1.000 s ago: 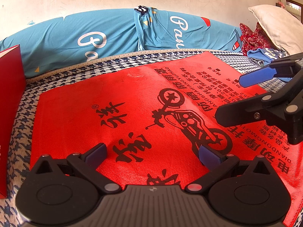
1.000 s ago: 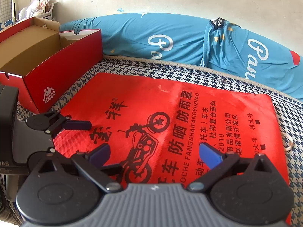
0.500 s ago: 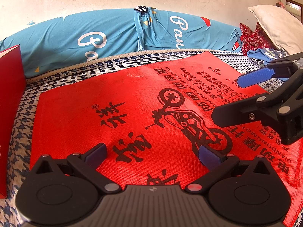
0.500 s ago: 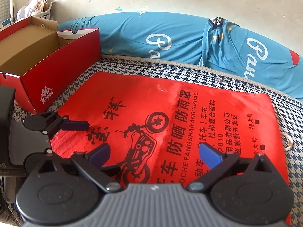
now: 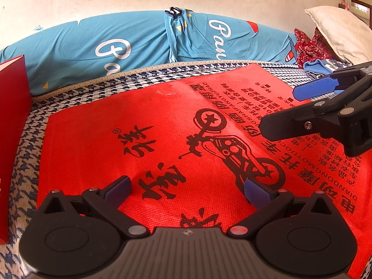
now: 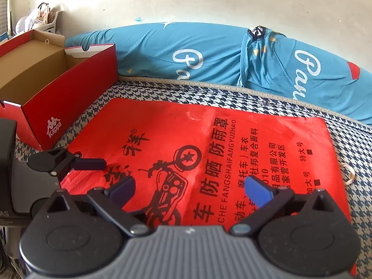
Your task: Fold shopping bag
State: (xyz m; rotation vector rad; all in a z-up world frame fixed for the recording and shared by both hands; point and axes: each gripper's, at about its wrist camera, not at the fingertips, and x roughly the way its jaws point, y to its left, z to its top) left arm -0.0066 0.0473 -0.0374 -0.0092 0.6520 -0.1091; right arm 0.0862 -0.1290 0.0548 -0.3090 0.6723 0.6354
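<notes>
Currently, I read the red shopping bag [image 5: 162,121] as lying flat and unfolded on the houndstooth bed cover [image 6: 232,95], printed side up, with black motorcycle artwork and text. The left gripper [image 5: 187,187] sits low over the bag's near edge; its jaws are spread wide and grasp nothing. The right gripper [image 6: 190,189] is in the same condition: jaws wide apart, nothing between them, positioned over the bag's near portion. In the left wrist view the right gripper enters from the right side, above the printed text. I see a red shoe box [image 6: 69,97], lid off, just beside the bag's left edge. A blue bolster [image 5: 139,44] lies along the wall behind the bag.
</notes>
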